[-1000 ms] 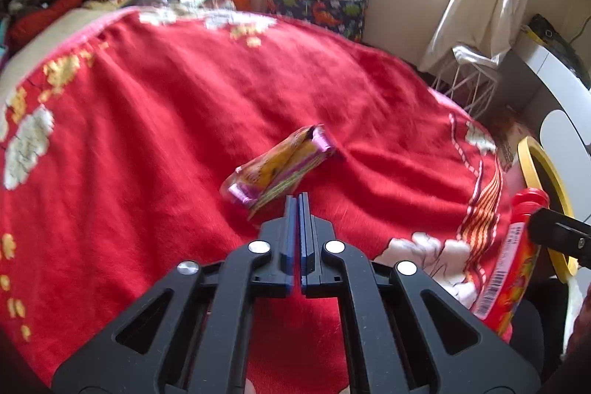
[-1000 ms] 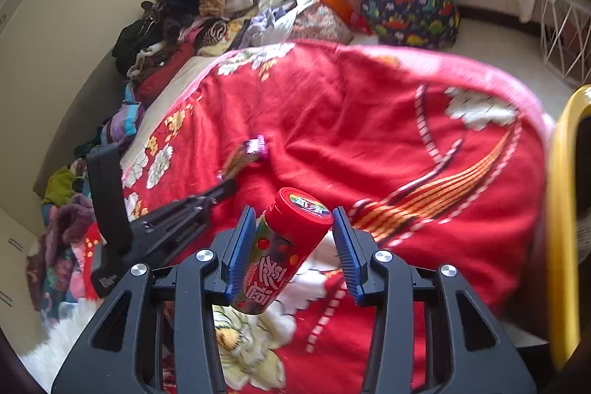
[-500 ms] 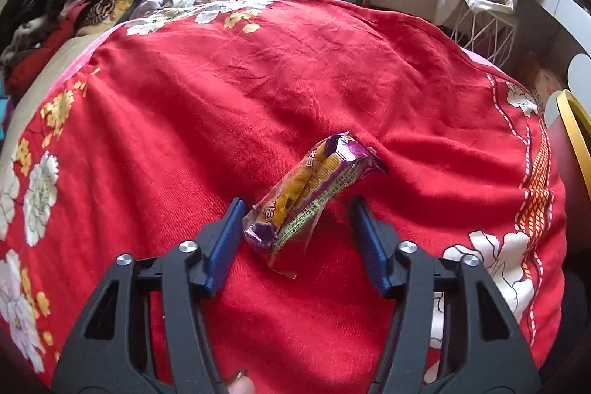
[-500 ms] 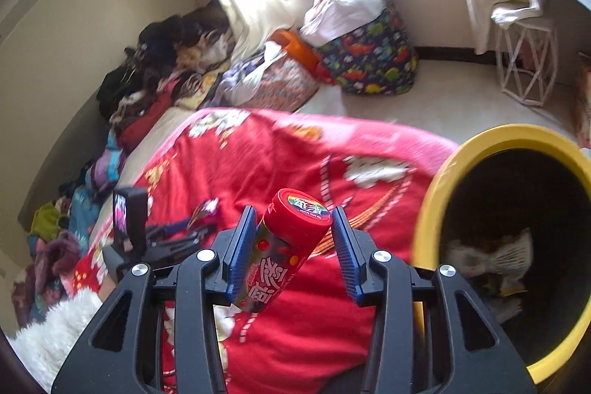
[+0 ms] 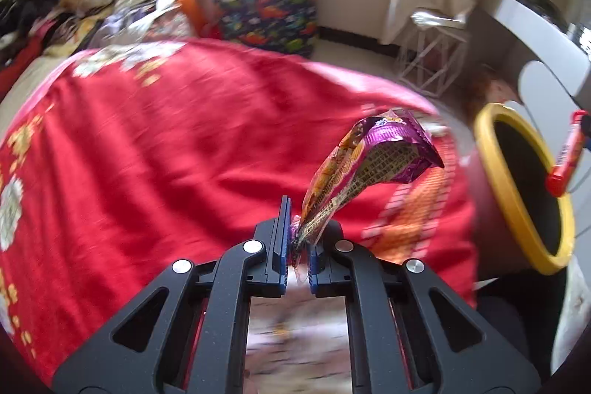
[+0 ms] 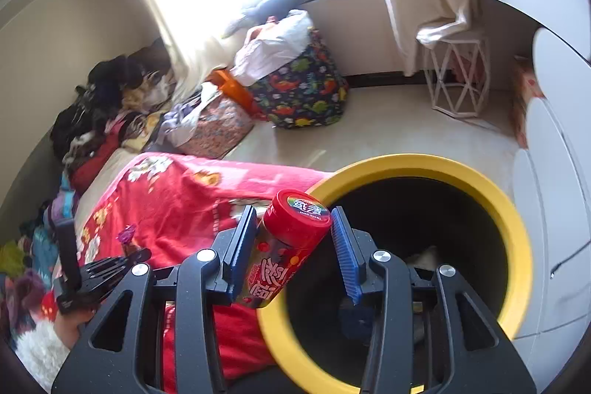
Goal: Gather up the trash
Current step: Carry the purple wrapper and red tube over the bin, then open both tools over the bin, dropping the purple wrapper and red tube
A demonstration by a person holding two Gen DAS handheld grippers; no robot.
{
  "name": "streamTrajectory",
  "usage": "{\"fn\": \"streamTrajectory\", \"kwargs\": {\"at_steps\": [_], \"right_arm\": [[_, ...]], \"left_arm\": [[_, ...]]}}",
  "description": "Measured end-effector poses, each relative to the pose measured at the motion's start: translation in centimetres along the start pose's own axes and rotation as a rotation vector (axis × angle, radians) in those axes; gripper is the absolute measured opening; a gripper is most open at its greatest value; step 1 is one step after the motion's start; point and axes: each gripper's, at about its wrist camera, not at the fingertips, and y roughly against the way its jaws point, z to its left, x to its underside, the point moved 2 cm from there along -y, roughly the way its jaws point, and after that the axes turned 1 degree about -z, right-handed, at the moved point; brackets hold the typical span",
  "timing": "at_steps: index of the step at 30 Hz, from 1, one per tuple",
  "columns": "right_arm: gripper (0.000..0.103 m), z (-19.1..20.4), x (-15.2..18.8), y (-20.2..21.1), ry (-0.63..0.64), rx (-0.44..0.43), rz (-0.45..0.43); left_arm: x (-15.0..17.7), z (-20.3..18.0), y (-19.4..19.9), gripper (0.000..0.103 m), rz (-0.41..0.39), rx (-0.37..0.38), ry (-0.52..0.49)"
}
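The left gripper (image 5: 297, 246) is clamped on the tail of a purple snack wrapper (image 5: 373, 165), lifted above the red blanket (image 5: 166, 154). The right gripper (image 6: 295, 242) pinches a red-capped candy tube (image 6: 288, 246) over the yellow-rimmed bin (image 6: 513, 228). Only the right wrist view looks into the bin's dark interior; the left view shows only the tube (image 5: 565, 157) beyond the rim (image 5: 517, 194).

**Hidden, cropped and blurred**

In the left wrist view the red blanket (image 5: 166, 150) is motion-smeared; its flower pattern at nine o'clock cannot be read. The snack wrapper (image 5: 369, 165) has its lower end buried between the pads. At three o'clock the red bottle (image 5: 565, 154) is cut by the picture's edge. In the right wrist view the bin (image 6: 509, 220) is dark inside, its contents unreadable.
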Motion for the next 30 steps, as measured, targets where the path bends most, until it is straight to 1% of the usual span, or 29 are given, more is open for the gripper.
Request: {"fn": "streamTrajectory", "kwargs": {"at_steps": [6,13,18,20,22,28,30], "right_arm": [[0.04,-3.6,0.1,1.2,-0.052,0.05,-0.012],[0.04,-6.2,0.4,2.0,-0.079,0.089,-0.012],[0.039,-7.7,0.8,2.4,-0.099,0.1,-0.006],[0.036,-8.0,0.9,2.6,-0.104,0.101,-0.004],[0.036,-8.4,1.0,2.8,-0.112,0.102,-0.005],[0.037,-9.5,1.0,3.0,-0.137,0.09,0.001],[0.037,-9.7,1.0,3.2,-0.145,0.092,0.002]], "left_arm": [[-1.5,-6.4,0.2,0.004,-0.02,0.095,-0.074],[-2.2,-13.1,0.8,0.004,-0.037,0.184,-0.157],[-2.3,-16.5,1.1,0.004,-0.036,0.238,-0.194],[-2.3,-17.6,1.0,0.004,-0.03,0.25,-0.211],[-2.2,-18.9,0.7,0.004,-0.023,0.262,-0.224],[-1.5,-21.1,-0.2,0.005,0.014,0.307,-0.235],[-1.3,-21.8,-0.5,0.007,0.027,0.318,-0.239]]}}
